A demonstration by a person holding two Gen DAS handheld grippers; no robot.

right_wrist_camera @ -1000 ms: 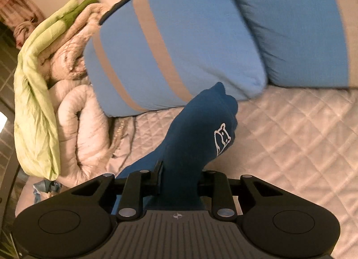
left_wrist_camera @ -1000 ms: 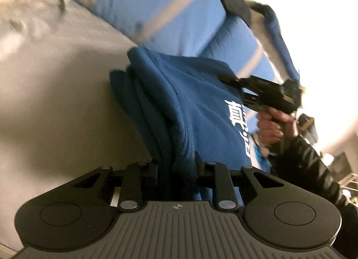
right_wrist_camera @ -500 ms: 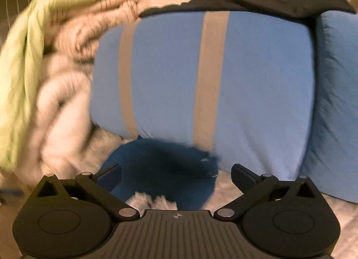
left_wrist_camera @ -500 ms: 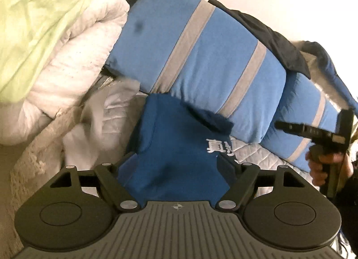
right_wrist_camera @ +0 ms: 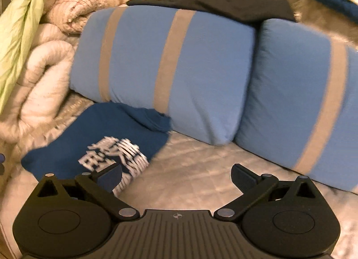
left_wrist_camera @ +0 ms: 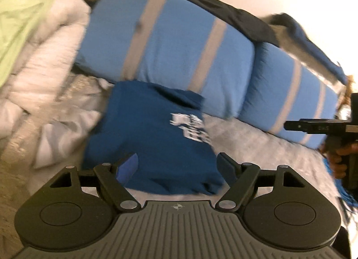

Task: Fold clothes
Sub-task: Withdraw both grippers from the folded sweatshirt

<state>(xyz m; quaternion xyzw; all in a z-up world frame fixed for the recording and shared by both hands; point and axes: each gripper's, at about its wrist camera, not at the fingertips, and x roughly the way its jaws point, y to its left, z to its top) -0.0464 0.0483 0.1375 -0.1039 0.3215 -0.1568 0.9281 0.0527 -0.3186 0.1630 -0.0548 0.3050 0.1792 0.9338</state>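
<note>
**Left wrist view: folded blue garment released onto the bed**

Left wrist view, nearest first: the left gripper [left_wrist_camera: 177, 165] is seen with its jaws spread and nothing pinched between them. The pads stand clear of the cloth, above the near edge of the folded blue T-shirt [left_wrist_camera: 154, 140]. The jaws have just been opening, and no fabric is left between them. The shirt is laid flat on the quilted bed cover [left_wrist_camera: 257, 147], its far edge tucked against the striped blue pillow [left_wrist_camera: 174, 41]. It is judged to have been set there so that the finished fold lies out of the way.

White printed characters [left_wrist_camera: 192, 129] are carried on the shirt's upper face. They are blurred and cannot be read; no brand can be made out.

From the right wrist view, the right gripper [right_wrist_camera: 176, 176] is likewise spread wide and empty, over bare quilt just beside the shirt's print. Its jaws have also just been opening.

Farther off, a second striped pillow [right_wrist_camera: 302, 93] lies beside the first. A black garment [right_wrist_camera: 223, 1] is draped over the pillow tops, possibly awaiting folding. Rolled cream bedding [right_wrist_camera: 44, 75] and a green blanket [right_wrist_camera: 29, 8] are stacked at the far left.
</note>
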